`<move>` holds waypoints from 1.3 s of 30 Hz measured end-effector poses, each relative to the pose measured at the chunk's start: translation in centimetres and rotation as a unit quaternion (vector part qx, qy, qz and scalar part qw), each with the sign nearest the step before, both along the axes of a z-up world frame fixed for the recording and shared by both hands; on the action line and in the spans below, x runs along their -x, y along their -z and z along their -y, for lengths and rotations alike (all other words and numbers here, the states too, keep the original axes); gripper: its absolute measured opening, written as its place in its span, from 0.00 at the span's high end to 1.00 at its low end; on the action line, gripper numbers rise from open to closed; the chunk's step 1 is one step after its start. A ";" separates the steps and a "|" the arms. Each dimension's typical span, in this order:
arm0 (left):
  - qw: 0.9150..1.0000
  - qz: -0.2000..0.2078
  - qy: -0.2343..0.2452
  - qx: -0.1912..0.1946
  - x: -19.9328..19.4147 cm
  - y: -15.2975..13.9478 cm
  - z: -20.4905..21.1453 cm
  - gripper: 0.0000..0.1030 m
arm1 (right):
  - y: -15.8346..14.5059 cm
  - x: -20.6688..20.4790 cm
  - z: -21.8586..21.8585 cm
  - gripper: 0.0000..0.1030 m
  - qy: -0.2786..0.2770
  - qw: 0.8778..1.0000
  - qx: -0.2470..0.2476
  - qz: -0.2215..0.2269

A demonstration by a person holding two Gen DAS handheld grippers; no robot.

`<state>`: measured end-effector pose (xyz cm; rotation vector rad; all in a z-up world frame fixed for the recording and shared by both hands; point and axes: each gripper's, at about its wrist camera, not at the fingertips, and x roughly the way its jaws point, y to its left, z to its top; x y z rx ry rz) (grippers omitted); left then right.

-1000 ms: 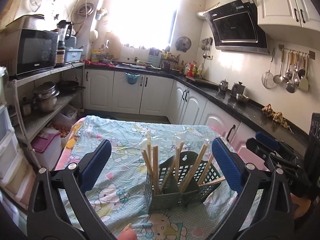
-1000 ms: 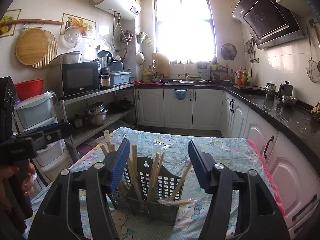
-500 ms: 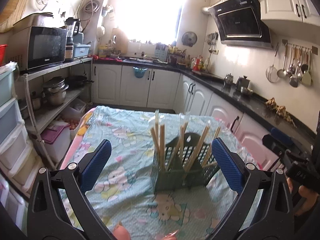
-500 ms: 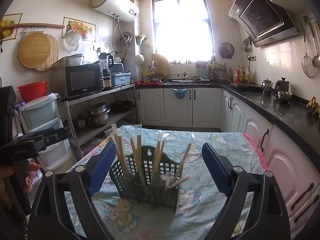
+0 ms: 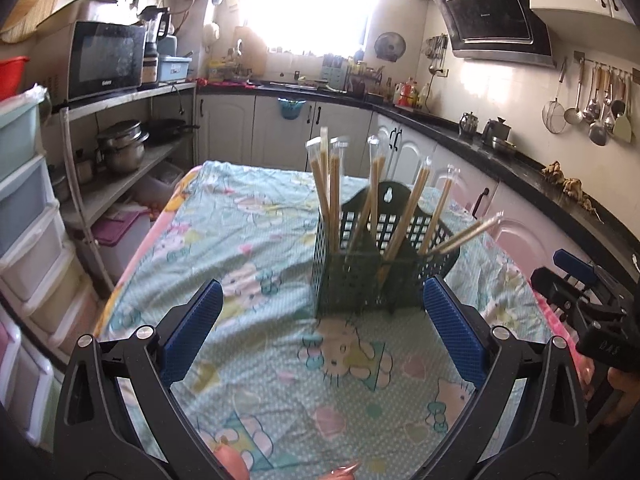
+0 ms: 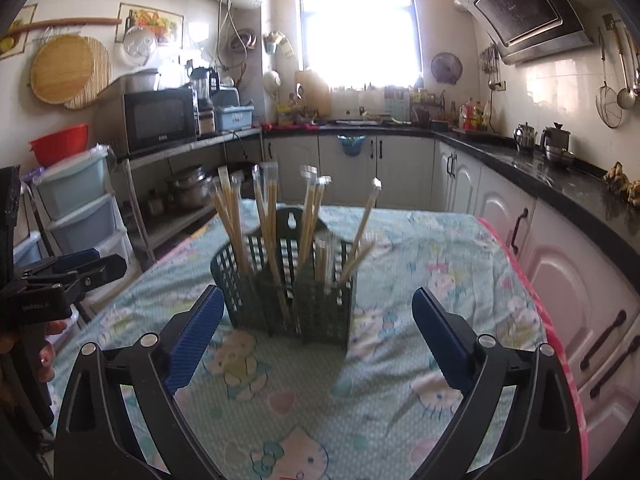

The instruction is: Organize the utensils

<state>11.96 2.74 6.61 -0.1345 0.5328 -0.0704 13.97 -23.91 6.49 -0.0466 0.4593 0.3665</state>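
A dark green slotted utensil basket (image 5: 362,280) stands upright on a table covered by a pale green cartoon-print cloth (image 5: 256,240) in a sunlit home kitchen. Wrapped wooden chopsticks (image 5: 326,192) rise from its compartments, most leaning at slight angles, and one pair (image 5: 466,234) tips far out toward the right edge of the basket in the left wrist view.

The left gripper (image 5: 322,332) hangs over the near part of the cloth with its blue pads spread wide and nothing between them; the basket sits beyond its fingertips, apart from both. The right gripper (image 6: 316,330), whose jaws have just been opening, is likewise spread wide and holds nothing, with the basket (image 6: 288,300) standing just ahead of the gap and touching neither pad.

Each camera catches the other tool at the frame's edge, gripped by a person's hand (image 6: 42,350). A microwave (image 5: 106,58) sits on a shelf at left; ladles and strainers (image 5: 592,108) hang on the tiled wall at right.
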 end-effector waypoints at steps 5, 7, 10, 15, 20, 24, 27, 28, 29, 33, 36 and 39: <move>1.000 -0.010 0.002 -0.005 0.9 1.8 0.6 0.10 | 2.0 1.0 -0.2 0.09 -0.002 1.000 0.012 -0.019; 1.000 -0.021 0.006 -0.005 1.3 2.7 0.9 0.10 | 2.6 1.3 -0.2 0.09 -0.003 1.000 0.016 -0.023; 1.000 -0.025 0.011 -0.007 1.9 3.8 1.4 0.10 | 3.7 1.8 -0.3 0.09 -0.002 0.999 0.025 -0.031; 1.000 -0.006 0.015 -0.011 2.8 4.8 2.0 0.10 | 4.9 2.8 -0.3 0.09 0.004 0.999 0.032 -0.021; 0.999 0.034 0.010 -0.017 3.8 5.1 2.3 0.10 | 5.6 3.9 0.3 0.07 0.018 1.000 0.023 0.010; 0.998 0.059 0.002 -0.009 4.4 5.3 2.2 0.10 | 6.6 4.9 0.7 0.06 0.023 0.999 0.030 0.035; 0.997 0.071 -0.009 -0.009 4.7 5.5 2.3 0.10 | 7.3 5.4 1.1 0.06 0.029 0.998 0.024 0.046; 0.997 0.076 -0.011 -0.010 4.8 5.6 2.4 0.10 | 7.4 5.6 1.2 0.06 0.033 0.998 0.019 0.050; 0.996 0.085 -0.010 -0.009 5.0 5.8 2.6 0.10 | 7.6 5.9 1.5 0.06 0.039 0.997 0.012 0.059; 0.994 0.110 0.000 -0.010 5.8 6.5 3.3 0.10 | 7.8 7.3 1.9 0.06 0.061 0.993 -0.003 0.097; 0.992 0.121 0.013 -0.022 6.2 7.1 4.3 0.10 | 8.0 8.4 1.9 0.06 0.069 0.990 -0.003 0.123; 0.991 0.132 0.023 -0.028 6.5 7.2 4.8 0.10 | 8.1 8.9 1.7 0.06 0.074 0.987 -0.001 0.140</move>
